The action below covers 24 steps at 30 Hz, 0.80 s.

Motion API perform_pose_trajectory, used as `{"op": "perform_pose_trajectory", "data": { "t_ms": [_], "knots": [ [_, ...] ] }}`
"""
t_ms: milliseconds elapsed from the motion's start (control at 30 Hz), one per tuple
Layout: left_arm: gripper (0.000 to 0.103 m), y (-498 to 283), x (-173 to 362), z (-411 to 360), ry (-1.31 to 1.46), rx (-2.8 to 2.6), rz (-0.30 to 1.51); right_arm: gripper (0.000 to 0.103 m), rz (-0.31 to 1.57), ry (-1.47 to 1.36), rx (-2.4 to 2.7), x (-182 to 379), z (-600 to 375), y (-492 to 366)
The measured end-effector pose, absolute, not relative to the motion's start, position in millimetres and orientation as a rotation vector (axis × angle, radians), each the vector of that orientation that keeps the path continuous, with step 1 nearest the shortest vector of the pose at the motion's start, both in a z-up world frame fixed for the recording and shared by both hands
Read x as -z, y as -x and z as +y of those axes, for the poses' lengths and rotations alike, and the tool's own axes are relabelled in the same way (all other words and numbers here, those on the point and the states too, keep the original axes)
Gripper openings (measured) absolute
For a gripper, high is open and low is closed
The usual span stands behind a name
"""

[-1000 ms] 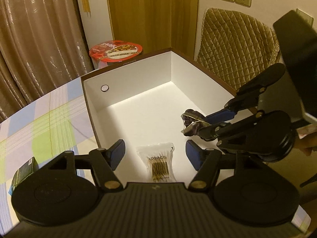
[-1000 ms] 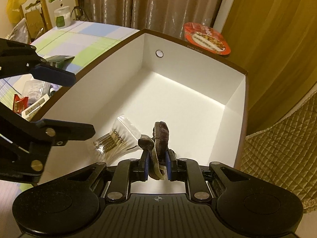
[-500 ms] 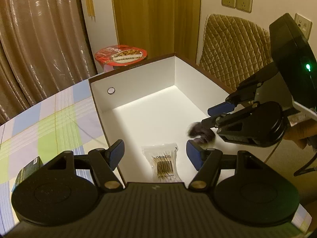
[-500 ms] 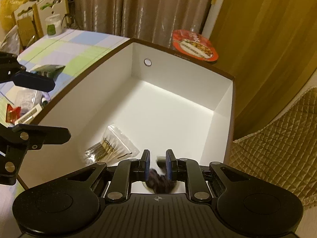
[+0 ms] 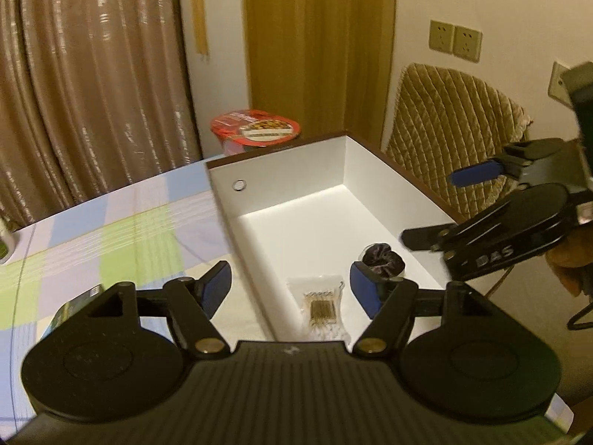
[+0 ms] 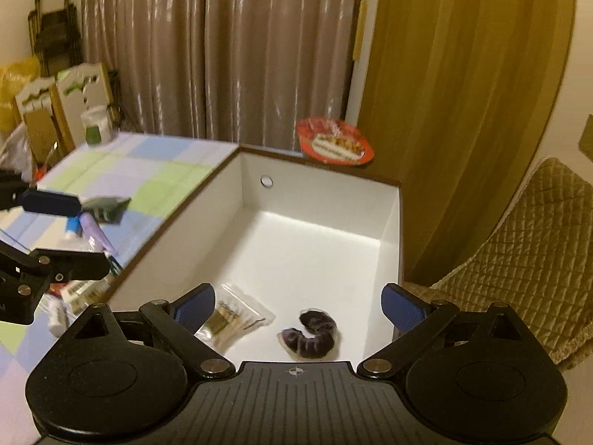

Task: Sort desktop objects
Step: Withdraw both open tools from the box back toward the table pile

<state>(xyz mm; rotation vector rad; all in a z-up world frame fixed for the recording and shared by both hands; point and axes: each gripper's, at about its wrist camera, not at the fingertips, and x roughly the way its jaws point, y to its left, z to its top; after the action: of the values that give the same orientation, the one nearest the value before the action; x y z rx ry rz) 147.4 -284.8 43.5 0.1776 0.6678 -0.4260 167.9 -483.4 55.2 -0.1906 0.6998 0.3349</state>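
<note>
Right gripper (image 6: 298, 306) was clamped on scrunchie (image 6: 310, 337); now jaws wide, empty. Scrunchie on box (image 6: 389, 218) floor beside swab bag (image 6: 235, 320). Left gripper (image 5: 291, 289) wide, empty. Clutter (image 6: 87, 230) remains on table.

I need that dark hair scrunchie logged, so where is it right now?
The scrunchie lies on the floor of the white box, near its front end, just right of the cotton swab packet, under the open right gripper.
</note>
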Motion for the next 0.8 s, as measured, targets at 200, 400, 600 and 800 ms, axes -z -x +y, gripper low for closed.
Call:
{"op": "perform_pose_trajectory", "data": {
  "t_ms": [200,400,600,800],
  "knots": [
    [0.075,-116,-47,-249,-0.150,0.366,0.671,0.099,0.650,0.099,-0.314,-71,-471,-125],
    [0.080,-76,-35,-212,-0.141,0.300,0.705,0.099,0.593,0.078,-0.345,-80,-441,-84],
    [0.085,-37,-21,-177,-0.138,0.242,0.748,0.099,0.608,0.089,-0.401,-74,-406,-57],
    [0.085,-5,-11,-147,-0.136,0.191,0.785,0.099,0.664,0.129,-0.464,-57,-373,-40]
  ]
}}
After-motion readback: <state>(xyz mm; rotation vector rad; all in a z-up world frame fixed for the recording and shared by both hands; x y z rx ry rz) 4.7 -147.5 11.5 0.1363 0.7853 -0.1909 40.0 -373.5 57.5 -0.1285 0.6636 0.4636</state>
